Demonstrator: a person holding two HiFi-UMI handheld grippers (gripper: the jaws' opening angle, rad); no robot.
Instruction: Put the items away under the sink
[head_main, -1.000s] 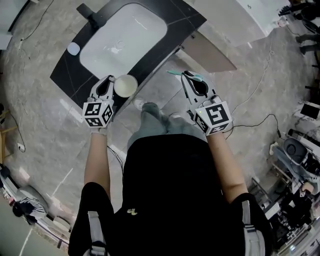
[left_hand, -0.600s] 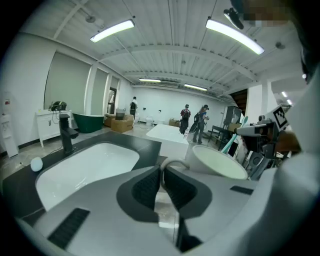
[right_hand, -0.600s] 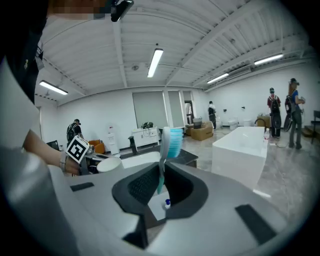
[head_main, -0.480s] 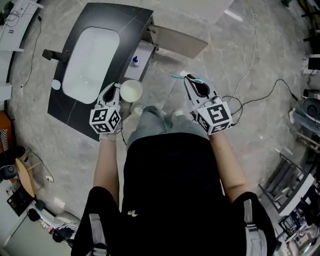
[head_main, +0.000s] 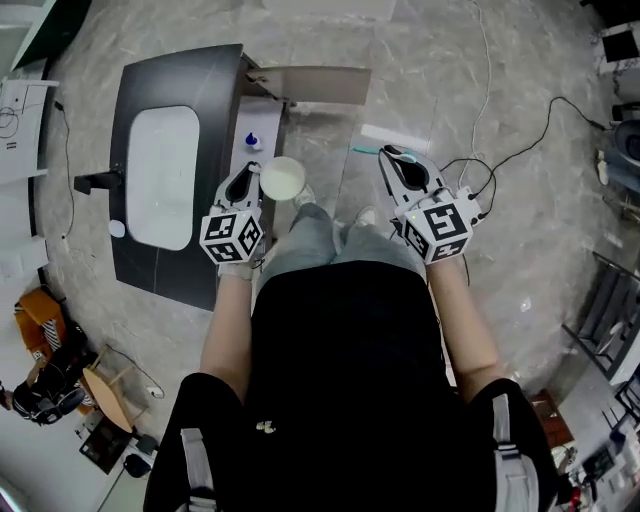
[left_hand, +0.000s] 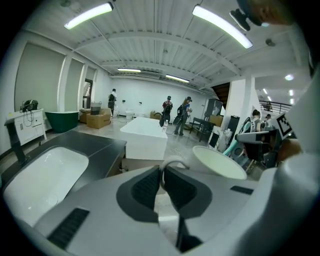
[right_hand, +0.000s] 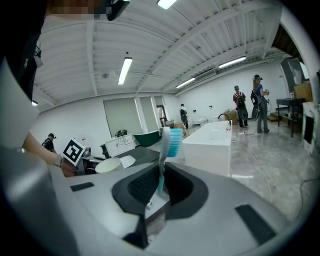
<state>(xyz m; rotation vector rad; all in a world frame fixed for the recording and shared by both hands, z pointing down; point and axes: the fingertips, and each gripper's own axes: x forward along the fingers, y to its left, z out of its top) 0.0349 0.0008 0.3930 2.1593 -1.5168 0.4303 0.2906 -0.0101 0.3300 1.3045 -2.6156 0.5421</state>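
My left gripper is shut on the handle of a white cup, held just off the right edge of the dark sink counter. In the left gripper view the cup sits right of the closed jaws, its thin handle pinched between them. My right gripper is shut on a teal toothbrush that sticks out to the left. The toothbrush stands upright between the jaws in the right gripper view, bristles at the top. The white basin lies to the left.
The cabinet door under the counter stands open, and a small blue-capped bottle shows inside. A black tap is at the basin's left. Cables trail over the marble floor on the right. People stand far off in the hall.
The view has turned, so the sink counter now lies to my left with the open cabinet ahead. Both grippers keep their holds on the cup and toothbrush.
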